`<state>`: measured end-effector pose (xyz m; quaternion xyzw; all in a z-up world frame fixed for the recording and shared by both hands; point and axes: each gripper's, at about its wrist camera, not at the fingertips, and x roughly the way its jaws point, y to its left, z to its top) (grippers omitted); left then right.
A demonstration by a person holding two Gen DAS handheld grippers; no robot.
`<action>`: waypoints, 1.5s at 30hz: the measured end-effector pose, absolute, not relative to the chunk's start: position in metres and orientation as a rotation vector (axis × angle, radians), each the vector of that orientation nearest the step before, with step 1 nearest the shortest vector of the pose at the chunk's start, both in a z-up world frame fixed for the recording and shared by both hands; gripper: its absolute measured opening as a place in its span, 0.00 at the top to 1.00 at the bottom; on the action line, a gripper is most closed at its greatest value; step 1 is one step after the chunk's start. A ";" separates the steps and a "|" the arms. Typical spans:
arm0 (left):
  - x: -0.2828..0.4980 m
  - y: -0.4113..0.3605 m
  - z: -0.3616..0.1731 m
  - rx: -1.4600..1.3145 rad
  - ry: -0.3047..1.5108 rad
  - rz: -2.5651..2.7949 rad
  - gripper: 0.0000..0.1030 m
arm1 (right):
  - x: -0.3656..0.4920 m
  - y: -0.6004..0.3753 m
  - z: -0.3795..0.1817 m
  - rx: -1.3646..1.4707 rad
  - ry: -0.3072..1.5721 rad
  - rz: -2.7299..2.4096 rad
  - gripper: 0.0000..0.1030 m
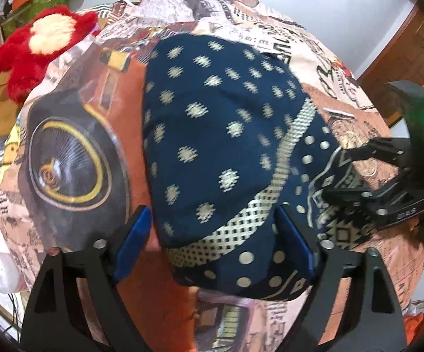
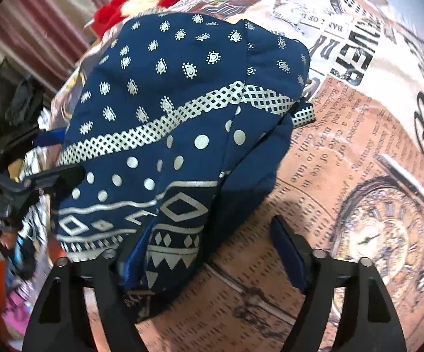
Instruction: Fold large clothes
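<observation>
With both the left gripper [image 1: 212,243] and right gripper [image 2: 212,252] spread wide over the navy garment [image 1: 220,135], we should pinch matching corners before folding evenly.

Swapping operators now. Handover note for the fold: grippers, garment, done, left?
Left gripper: open, fingers straddling the near edge of the navy blue printed cotton garment, not clamped.
Right gripper: open, its left finger against the garment's patterned hem, right finger over the bare newspaper-print bedsheet.
Garment: lies on the bedsheet as a folded bundle, checkered silver band across it; red plush toy sits behind it.
Done: at least one fold appears in, layers overlap.
Left: bundle looks lumpy and uneven; probably flatten, square the edges, then fold again if needed.
</observation>
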<state>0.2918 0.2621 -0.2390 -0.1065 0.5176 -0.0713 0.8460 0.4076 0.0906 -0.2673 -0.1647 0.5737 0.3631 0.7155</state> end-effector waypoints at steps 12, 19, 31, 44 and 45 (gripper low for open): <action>0.271 0.257 -0.226 -0.079 1.077 -0.096 0.11 | 0.399 0.053 -0.256 -0.382 1.276 0.833 0.10; 0.278 0.279 -0.178 -0.101 0.969 -0.005 0.12 | 0.400 0.047 -0.208 -0.338 1.129 0.858 0.10; 0.383 0.303 -0.190 -0.189 0.981 0.122 0.12 | 0.454 0.116 -0.207 -0.202 1.060 0.780 0.10; 0.400 0.317 -0.213 -0.249 0.997 0.116 0.07 | 0.507 0.087 -0.261 -0.081 1.178 0.649 0.10; 0.400 0.316 -0.212 -0.238 0.998 0.125 0.07 | 0.506 0.086 -0.259 -0.098 1.167 0.637 0.10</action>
